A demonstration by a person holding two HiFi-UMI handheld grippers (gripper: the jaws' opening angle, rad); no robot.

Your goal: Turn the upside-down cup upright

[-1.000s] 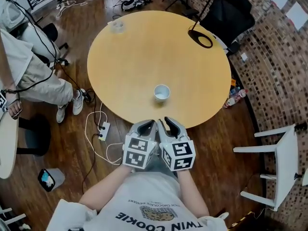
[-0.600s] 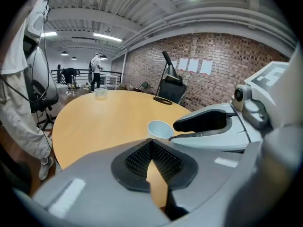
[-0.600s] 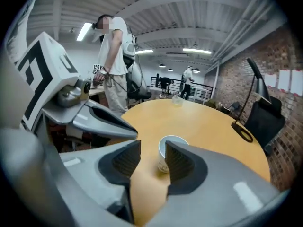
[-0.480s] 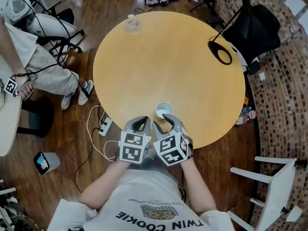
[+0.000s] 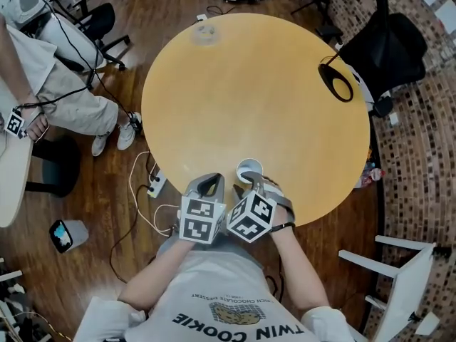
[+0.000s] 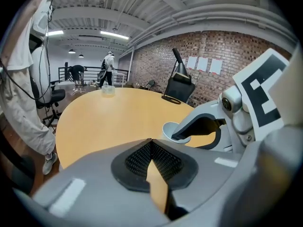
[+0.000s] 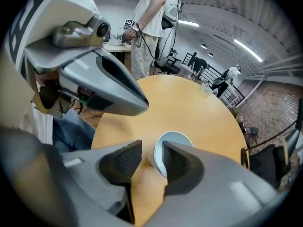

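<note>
A white paper cup (image 5: 249,169) stands upright, mouth up, on the round wooden table (image 5: 249,91) near its front edge. My right gripper (image 5: 251,184) points steeply down right behind it. In the right gripper view the cup (image 7: 174,141) sits just past the right gripper (image 7: 151,157); its jaws have just been closing a little, a gap stays between the pads, and they press on nothing. My left gripper (image 5: 206,185) hovers beside it at the table edge. In the left gripper view the left gripper (image 6: 151,143) has its pads together, and the cup (image 6: 171,129) shows behind the right gripper's finger (image 6: 199,126).
A small clear container (image 5: 204,34) sits at the table's far edge and a black ring-shaped base (image 5: 336,80) at its right. A black chair (image 5: 392,41) stands beyond, a white chair (image 5: 406,276) at lower right. A seated person (image 5: 43,84) and floor cables are left.
Both grippers have come forward and down to the table's front edge, up to the cup. The right gripper has rolled and its jaws stand wider than a second ago. The cup stays upright.
</note>
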